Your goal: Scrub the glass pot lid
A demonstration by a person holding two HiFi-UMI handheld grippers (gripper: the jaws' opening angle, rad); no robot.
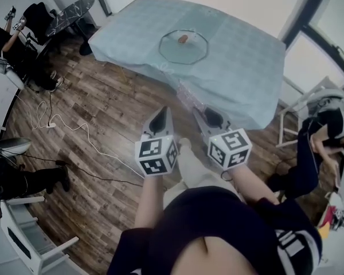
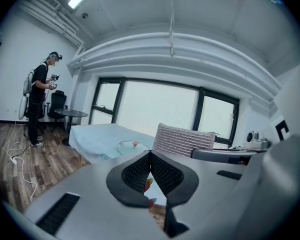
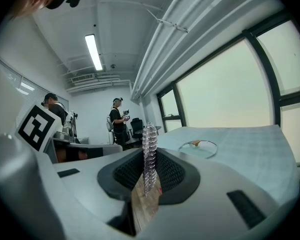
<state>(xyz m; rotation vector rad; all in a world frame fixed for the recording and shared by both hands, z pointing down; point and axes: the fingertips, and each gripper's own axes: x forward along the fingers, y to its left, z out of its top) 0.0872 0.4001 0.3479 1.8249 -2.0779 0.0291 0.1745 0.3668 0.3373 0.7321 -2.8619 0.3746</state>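
Glass pot lid (image 1: 183, 49) flat on desk (image 1: 246, 79), well apart from both tools. Right hand-held gripper (image 3: 149, 159) clamped on wire-mesh scouring cloth (image 3: 150, 139); left hand-held gripper (image 2: 150, 154) closed, empty. Advisable: brace knob (image 1: 184, 38), scrub flat-on.

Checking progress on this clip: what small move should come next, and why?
Probably carry both grippers forward to the table: the glass lid lies well ahead, untouched, while the right gripper clamps the scrubbing pad and the left gripper is shut, empty.

Left hand-held gripper (image 1: 159, 119) closed, right hand-held gripper (image 1: 212, 118) tight on scrubber (image 3: 149, 154)
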